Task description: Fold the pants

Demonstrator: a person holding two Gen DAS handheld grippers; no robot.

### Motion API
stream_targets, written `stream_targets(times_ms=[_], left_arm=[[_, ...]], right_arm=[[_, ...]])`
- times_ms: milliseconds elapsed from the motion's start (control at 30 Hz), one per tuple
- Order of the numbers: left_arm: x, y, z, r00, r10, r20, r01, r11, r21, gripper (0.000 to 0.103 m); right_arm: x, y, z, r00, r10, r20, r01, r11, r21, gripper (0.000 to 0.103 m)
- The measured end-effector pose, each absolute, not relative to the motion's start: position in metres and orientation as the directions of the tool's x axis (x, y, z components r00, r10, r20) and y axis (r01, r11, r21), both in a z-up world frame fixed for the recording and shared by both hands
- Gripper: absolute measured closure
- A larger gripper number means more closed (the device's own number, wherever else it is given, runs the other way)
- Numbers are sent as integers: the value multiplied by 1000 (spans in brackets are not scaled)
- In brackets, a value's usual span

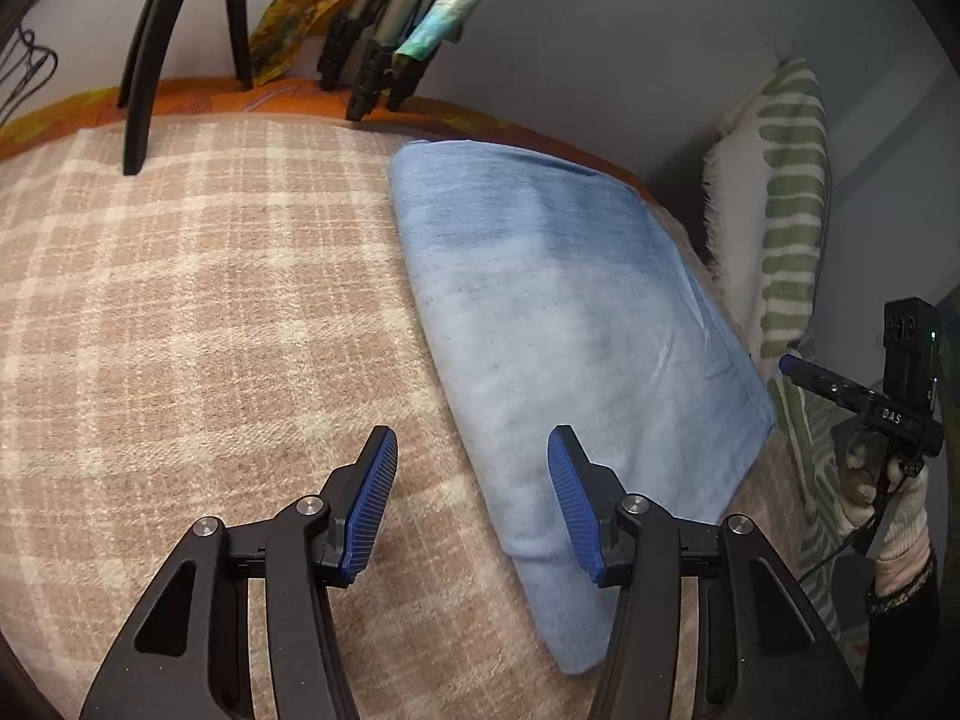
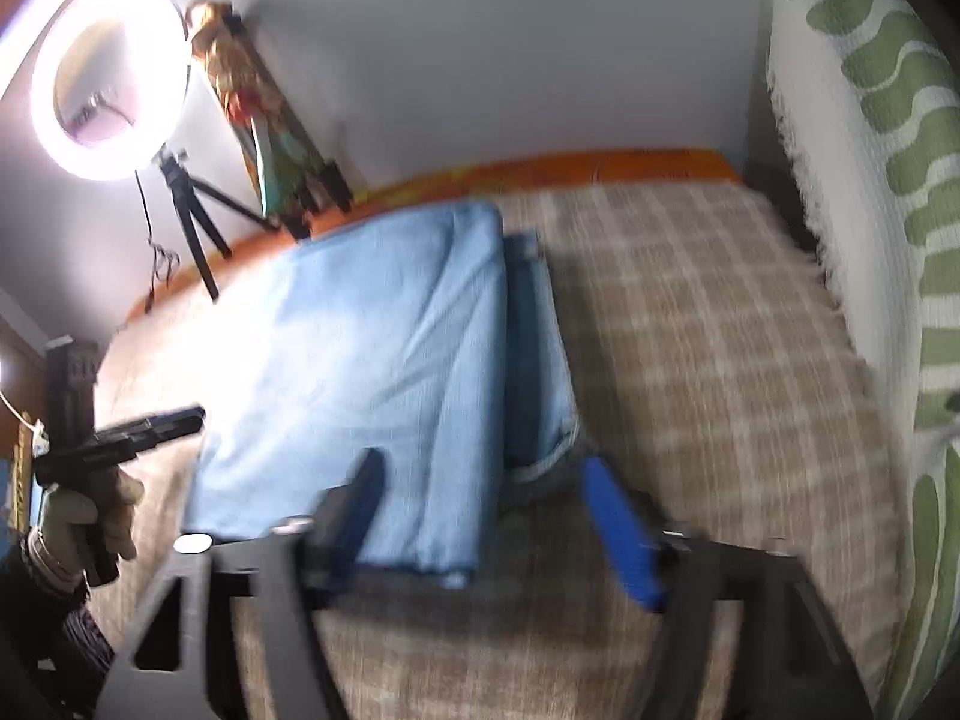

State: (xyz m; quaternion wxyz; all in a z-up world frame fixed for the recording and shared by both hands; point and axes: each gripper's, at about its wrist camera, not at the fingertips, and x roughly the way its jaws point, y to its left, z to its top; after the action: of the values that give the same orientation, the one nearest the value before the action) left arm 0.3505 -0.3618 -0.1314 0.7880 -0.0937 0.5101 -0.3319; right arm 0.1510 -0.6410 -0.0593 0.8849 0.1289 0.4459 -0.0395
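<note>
Light blue pants [image 1: 576, 324] lie folded into a thick flat rectangle on the beige plaid blanket [image 1: 198, 324]. My left gripper [image 1: 474, 468] is open and empty, held just above the near end of the pants. In the right wrist view the pants [image 2: 372, 372] show darker inner layers along their right edge. My right gripper [image 2: 480, 480] is open and empty just above the pants' near edge; the view is motion-blurred. The right gripper also shows at the right edge of the left wrist view [image 1: 792, 367], held in a gloved hand.
A green-and-white patterned pillow [image 1: 786, 204] stands at the bed's right side. Black tripod legs [image 1: 144, 96] and hanging cloths [image 1: 372, 6] sit at the far edge. A ring light [image 2: 114, 78] on a tripod shines at far left. The blanket [image 2: 708, 360] lies bare right of the pants.
</note>
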Motion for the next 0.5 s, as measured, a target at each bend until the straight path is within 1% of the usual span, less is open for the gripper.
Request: stream_targets(times_ms=[100, 133, 267, 333, 400, 500], left_arm=[[357, -364, -136, 241, -620, -747, 405, 763, -504, 52], [359, -365, -137, 233, -622, -748, 397, 763, -510, 52], [364, -367, -140, 217, -638, -739, 373, 754, -541, 52], [368, -371, -142, 206, -643, -737, 369, 749, -550, 52], [372, -374, -145, 196, -649, -735, 365, 744, -560, 52], [379, -377, -146, 188, -669, -720, 353, 729, -586, 52]], right_arm=[[163, -648, -59, 617, 41, -786, 171, 968, 185, 17], [169, -651, -61, 618, 60, -784, 163, 965, 203, 14], [195, -667, -77, 620, 130, -774, 154, 947, 283, 10], [207, -672, -86, 613, 153, -775, 157, 938, 310, 3], [217, -675, -97, 603, 191, -775, 152, 926, 346, 2], [233, -675, -119, 553, 237, -799, 140, 919, 370, 2]])
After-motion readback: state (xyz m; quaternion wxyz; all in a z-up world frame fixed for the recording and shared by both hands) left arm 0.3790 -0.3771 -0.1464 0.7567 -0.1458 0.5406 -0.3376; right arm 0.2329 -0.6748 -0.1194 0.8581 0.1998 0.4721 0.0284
